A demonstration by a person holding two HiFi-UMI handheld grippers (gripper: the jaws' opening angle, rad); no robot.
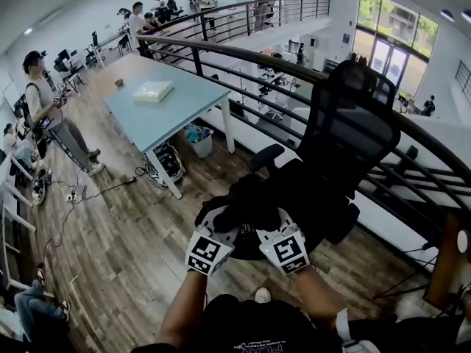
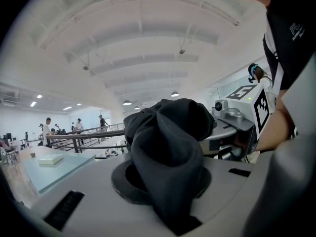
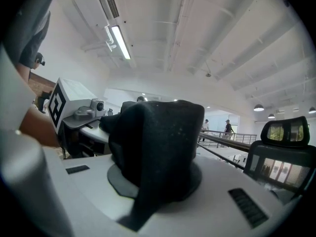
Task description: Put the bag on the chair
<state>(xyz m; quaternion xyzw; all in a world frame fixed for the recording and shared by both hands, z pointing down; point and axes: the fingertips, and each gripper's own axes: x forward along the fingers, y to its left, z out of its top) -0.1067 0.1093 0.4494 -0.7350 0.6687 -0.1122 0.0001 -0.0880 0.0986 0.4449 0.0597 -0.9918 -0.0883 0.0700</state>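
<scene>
Wood floor (image 1: 125, 248) all round. Person (image 1: 45, 101) stands at 9 o'clock. Pale blue table (image 1: 176, 112) at 10 carries a white box (image 1: 153, 91). Open bin (image 1: 199, 141) beside the table's leg holds coloured items, unidentifiable. Black railing (image 1: 243, 54) sweeps from 11 to 3. Left gripper (image 1: 218, 223) and right gripper (image 1: 276, 226) sit side by side, each clamped on the black bag (image 1: 246, 201). The bag is held at the seat front of the black chair (image 1: 349, 123) at 1; contact with the seat unclear.

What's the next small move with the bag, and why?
Probably ease the bag forward over the chair seat. The left tool and right tool are both shut on its black fabric, holding it up at the chair's front; it looks not yet set down.
</scene>
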